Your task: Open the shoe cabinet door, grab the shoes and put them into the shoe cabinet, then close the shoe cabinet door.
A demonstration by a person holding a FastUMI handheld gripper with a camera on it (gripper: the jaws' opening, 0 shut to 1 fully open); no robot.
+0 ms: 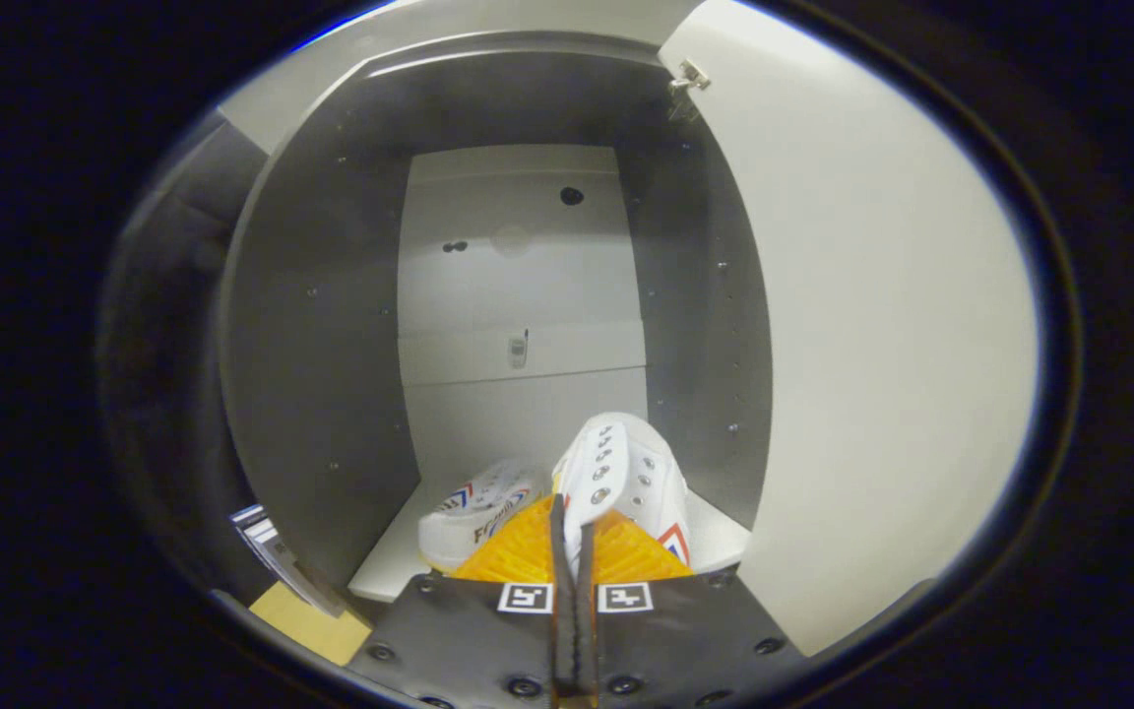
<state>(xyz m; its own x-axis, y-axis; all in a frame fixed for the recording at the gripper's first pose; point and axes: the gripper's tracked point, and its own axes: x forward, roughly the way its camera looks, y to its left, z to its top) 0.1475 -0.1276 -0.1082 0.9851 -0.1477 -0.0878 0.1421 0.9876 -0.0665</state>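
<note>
The shoe cabinet (331,325) stands open ahead of me, its white door (882,325) swung out to the right. A white sneaker (483,507) lies on the cabinet's bottom shelf, just ahead of my fingers to the left. My gripper (572,527) is shut on a second white sneaker (626,468), pinching its upper edge. That shoe stands tilted up between and just beyond the fingertips, over the front of the shelf.
The cabinet has dark side walls with rows of peg holes and a white back panel (523,295). A door hinge (690,77) sits at the top right. A wooden floor patch (306,615) and a striped object (267,542) lie outside, lower left.
</note>
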